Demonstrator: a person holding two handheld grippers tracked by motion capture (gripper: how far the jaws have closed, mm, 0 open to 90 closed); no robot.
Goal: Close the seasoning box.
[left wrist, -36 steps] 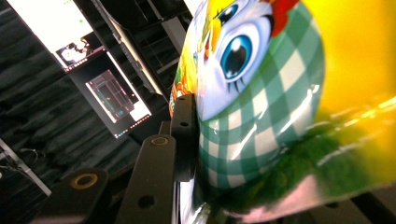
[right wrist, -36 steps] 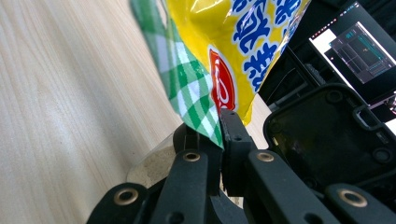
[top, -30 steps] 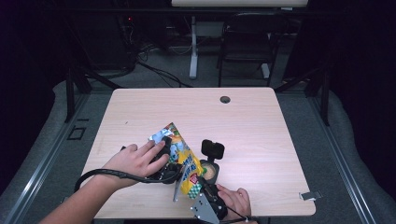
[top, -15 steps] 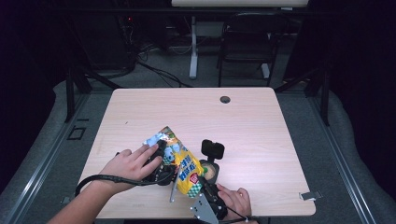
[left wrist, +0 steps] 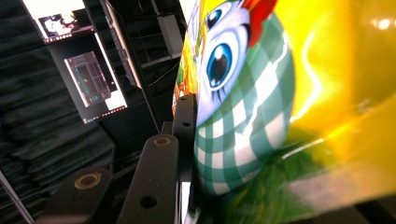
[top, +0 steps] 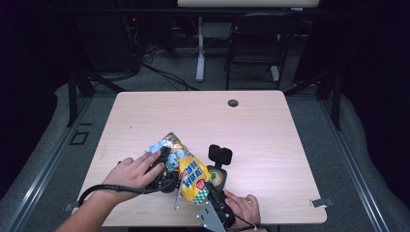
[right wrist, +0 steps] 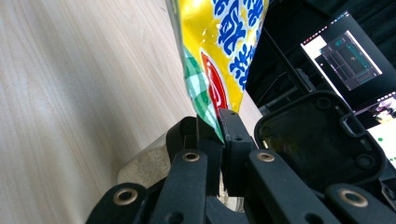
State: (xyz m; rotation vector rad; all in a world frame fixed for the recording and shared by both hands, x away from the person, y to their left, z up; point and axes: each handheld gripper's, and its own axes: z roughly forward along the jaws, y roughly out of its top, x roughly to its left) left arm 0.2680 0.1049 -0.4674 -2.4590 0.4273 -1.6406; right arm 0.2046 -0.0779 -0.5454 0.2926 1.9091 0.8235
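Glossy yellow snack bag [top: 189, 170] held between both tools, right gripper [right wrist: 218, 122] pinching its lower edge — left gripper [top: 167, 169] clamped on its upper part, above wooden table [top: 270, 130].

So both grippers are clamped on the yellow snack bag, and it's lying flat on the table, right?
Not flat. The high view shows the snack bag held up off the table, tilted, between the left gripper and right gripper. Both are clamped on it.
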